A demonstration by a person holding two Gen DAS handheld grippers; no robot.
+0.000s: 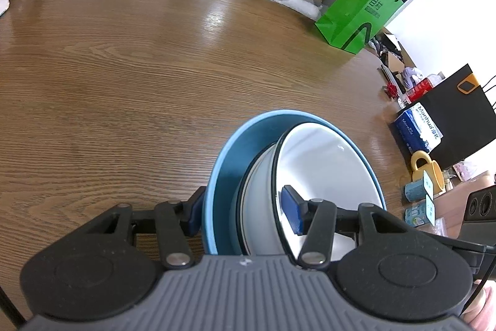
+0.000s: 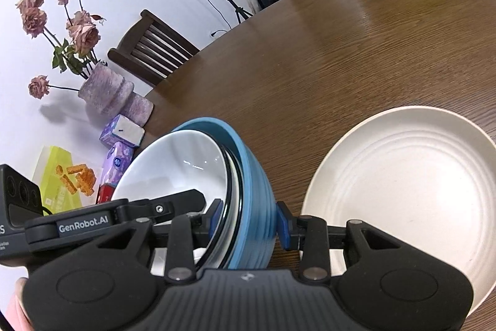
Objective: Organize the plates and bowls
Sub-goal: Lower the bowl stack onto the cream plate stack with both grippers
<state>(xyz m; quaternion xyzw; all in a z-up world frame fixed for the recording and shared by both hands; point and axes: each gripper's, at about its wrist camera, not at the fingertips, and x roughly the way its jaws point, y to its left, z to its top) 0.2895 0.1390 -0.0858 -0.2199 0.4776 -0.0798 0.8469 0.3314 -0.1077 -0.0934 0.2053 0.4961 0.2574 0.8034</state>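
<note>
While both grippers clamp opposite sides of the same nested stack, the blue bowl (image 1: 228,172) sits tilted above the wooden table (image 1: 124,67) with a white bowl (image 1: 322,163) inside it. In the left wrist view, the left gripper (image 1: 245,211) has one pad outside the blue bowl's wall and the other inside the white bowl, so its jaws pinch both walls together. In the right wrist view, the right gripper (image 2: 252,222) does likewise: one blue pad presses the ribbed outer wall of the blue bowl (image 2: 254,194), the other sits inside the white bowl (image 2: 173,172). A cream plate (image 2: 403,188) lies flat on the table just beside the right gripper's outer finger, apart from the bowls.
</note>
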